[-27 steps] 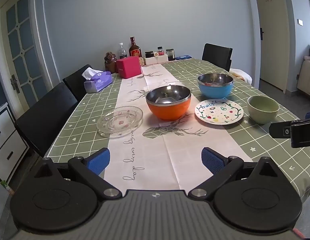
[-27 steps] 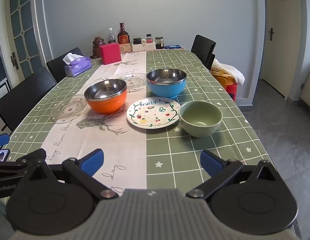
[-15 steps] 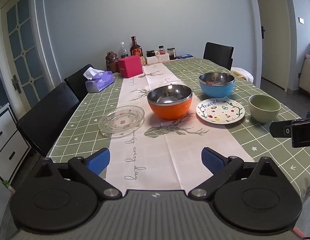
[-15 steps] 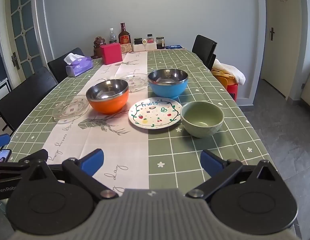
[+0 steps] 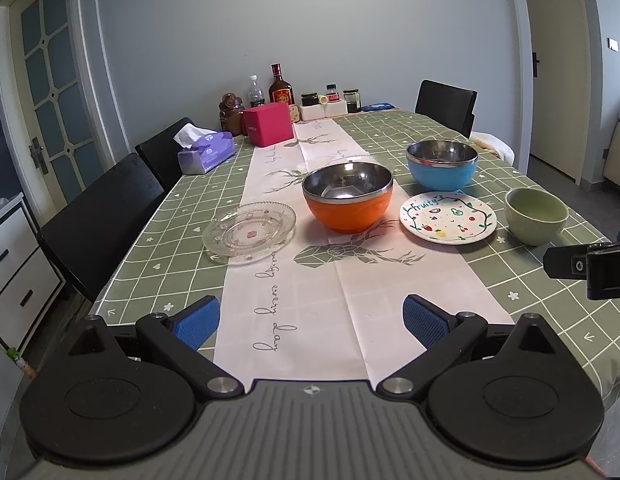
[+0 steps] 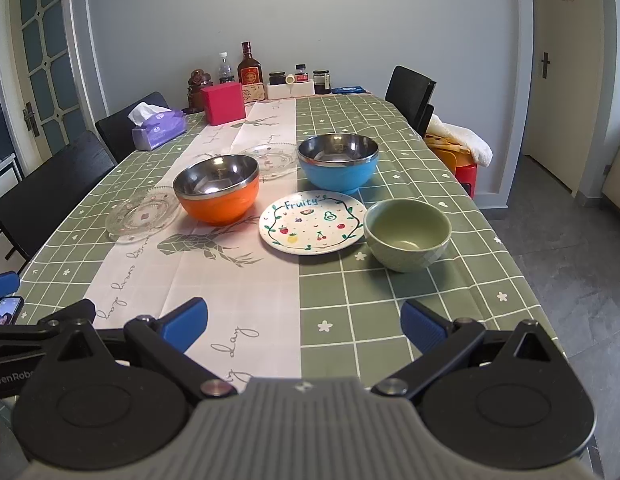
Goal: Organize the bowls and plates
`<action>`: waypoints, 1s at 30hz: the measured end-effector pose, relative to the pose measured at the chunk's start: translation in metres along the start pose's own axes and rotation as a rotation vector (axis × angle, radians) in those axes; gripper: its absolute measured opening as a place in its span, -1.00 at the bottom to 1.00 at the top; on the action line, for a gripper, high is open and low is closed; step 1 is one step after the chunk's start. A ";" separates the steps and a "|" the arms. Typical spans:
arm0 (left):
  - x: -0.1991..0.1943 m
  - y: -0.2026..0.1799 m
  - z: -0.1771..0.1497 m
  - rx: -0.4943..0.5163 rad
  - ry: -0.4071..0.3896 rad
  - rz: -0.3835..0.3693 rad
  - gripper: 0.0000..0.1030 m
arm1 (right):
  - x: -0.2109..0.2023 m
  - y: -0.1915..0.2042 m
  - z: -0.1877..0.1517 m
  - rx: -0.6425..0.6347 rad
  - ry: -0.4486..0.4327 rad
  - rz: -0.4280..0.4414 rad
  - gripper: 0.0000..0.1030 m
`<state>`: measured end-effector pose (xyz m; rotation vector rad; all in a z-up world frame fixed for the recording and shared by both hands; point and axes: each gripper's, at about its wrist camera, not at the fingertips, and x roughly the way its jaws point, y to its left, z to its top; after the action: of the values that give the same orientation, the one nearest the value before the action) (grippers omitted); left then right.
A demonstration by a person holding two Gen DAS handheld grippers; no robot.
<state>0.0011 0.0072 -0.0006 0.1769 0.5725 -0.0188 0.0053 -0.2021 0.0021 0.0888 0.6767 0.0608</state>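
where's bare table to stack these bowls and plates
Bare cloth lies along the near edge, between both open grippers and the row of glass plate, orange bowl, fruit plate and green bowl. That row is crowded, as is the far end with bottles.

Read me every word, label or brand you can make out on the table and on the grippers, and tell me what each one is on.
"Fruity": hand-lettered in blue on the white fruit plate.
"GenRob", cut off at the picture's edge: on the left gripper's body as it shows in the right wrist view.
"day", among looping script not otherwise readable: on the pale table runner.
Too small or blurred: labels on the bottles and jars by the wall, and the print on the purple tissue pack.
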 end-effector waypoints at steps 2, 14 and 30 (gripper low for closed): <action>0.000 0.000 0.001 0.000 0.001 0.000 1.00 | 0.000 0.000 0.000 0.000 0.001 -0.001 0.95; -0.001 0.000 0.002 -0.003 0.000 0.002 1.00 | -0.002 0.006 -0.004 -0.012 0.002 0.001 0.95; -0.006 0.003 0.001 -0.020 0.000 0.000 1.00 | -0.002 0.009 -0.003 -0.014 0.009 0.005 0.95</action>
<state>-0.0035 0.0098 0.0038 0.1579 0.5723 -0.0132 0.0021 -0.1928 0.0019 0.0773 0.6846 0.0707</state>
